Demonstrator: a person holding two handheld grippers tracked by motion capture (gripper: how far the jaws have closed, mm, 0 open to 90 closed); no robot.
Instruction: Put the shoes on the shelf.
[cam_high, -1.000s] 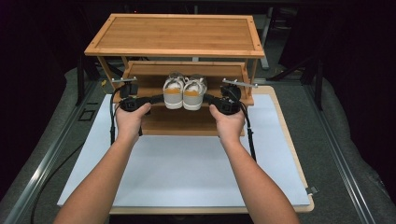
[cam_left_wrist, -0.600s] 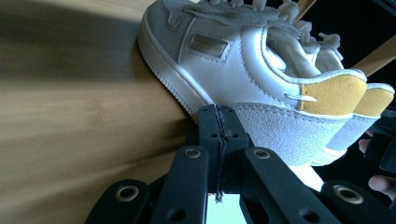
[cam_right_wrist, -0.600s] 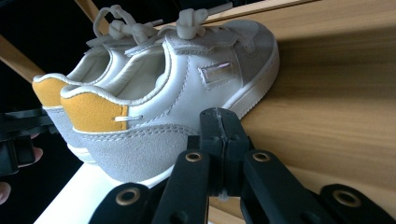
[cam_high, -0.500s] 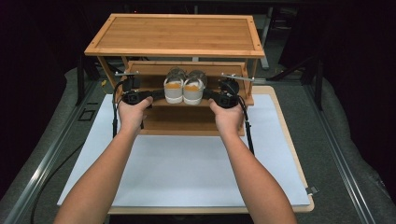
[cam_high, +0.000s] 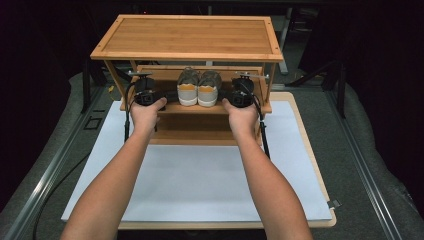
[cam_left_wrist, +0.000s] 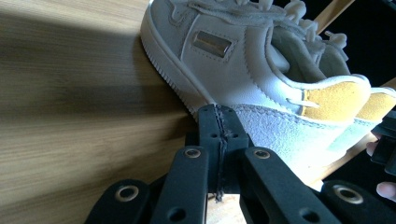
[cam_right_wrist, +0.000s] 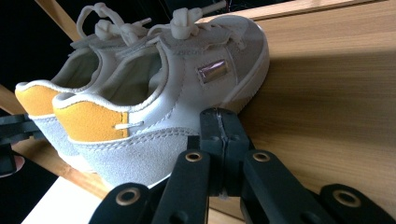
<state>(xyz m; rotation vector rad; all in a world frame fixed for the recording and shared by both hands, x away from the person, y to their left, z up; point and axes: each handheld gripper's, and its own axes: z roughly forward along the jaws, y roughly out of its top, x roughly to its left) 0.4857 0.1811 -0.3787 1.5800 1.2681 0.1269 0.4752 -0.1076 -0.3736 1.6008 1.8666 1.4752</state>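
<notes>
A pair of pale grey sneakers with yellow heel patches (cam_high: 198, 90) stands side by side on the middle shelf (cam_high: 195, 108) of a bamboo shoe rack, heels toward me. My left gripper (cam_high: 169, 95) is shut with nothing in it, and its tip rests against the outer side of the left sneaker (cam_left_wrist: 243, 70). My right gripper (cam_high: 225, 95) is also shut and bare, its tip touching the outer side of the right sneaker (cam_right_wrist: 154, 93). The closed jaws show in the left gripper view (cam_left_wrist: 217, 119) and the right gripper view (cam_right_wrist: 219, 122).
The rack's top shelf (cam_high: 187, 37) overhangs the sneakers and both grippers. Its side posts (cam_high: 116, 77) stand just outside each hand. The rack sits at the far end of a white mat (cam_high: 200, 180) on a wood-edged table; dark surroundings lie beyond.
Both hands have pushed away from me, and the sneakers between the grippers have slid from the shelf's front edge deeper under the top shelf.
</notes>
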